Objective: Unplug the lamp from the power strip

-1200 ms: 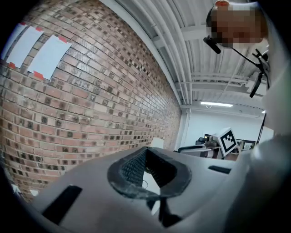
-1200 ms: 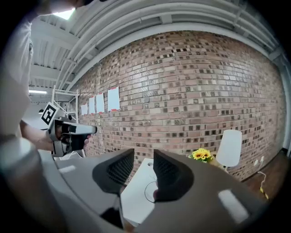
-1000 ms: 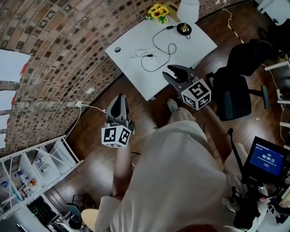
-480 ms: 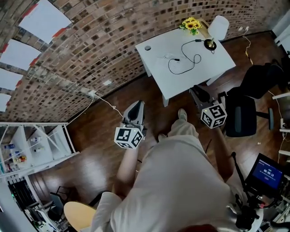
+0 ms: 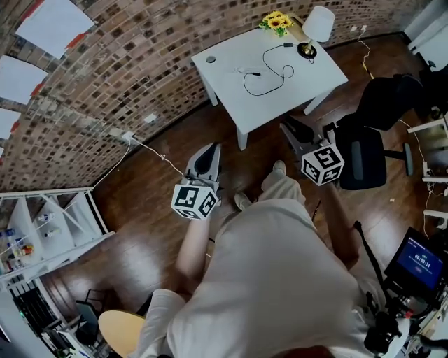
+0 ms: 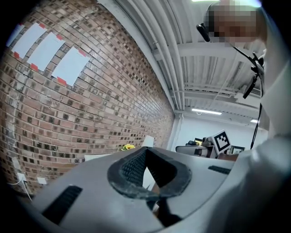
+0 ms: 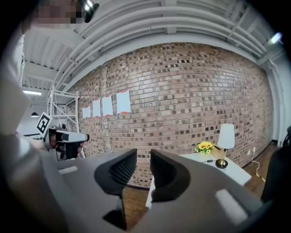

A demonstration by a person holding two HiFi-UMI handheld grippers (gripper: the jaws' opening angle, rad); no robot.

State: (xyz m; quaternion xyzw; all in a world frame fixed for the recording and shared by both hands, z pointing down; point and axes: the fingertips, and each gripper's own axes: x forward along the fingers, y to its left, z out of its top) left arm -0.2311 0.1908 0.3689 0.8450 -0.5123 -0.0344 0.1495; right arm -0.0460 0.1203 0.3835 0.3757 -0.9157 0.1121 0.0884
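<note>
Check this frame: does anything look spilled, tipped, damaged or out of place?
Nothing stands out. The white-shaded lamp stands upright on the white table beside the yellow flowers; its black cord lies in loose loops there.

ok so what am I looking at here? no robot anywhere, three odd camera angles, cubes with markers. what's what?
No robot: a person holds a gripper in each hand; the marker cubes are part of them. The top-down picture comes from a camera on the person's head and shows the left gripper and right gripper above a wooden floor. The other two come from cameras riding on each gripper, looking along its jaws. By the brick wall, a white table carries a lamp, yellow flowers and a looped black cable. Nothing is held: the left jaws are together, the right jaws stand apart, empty.
</note>
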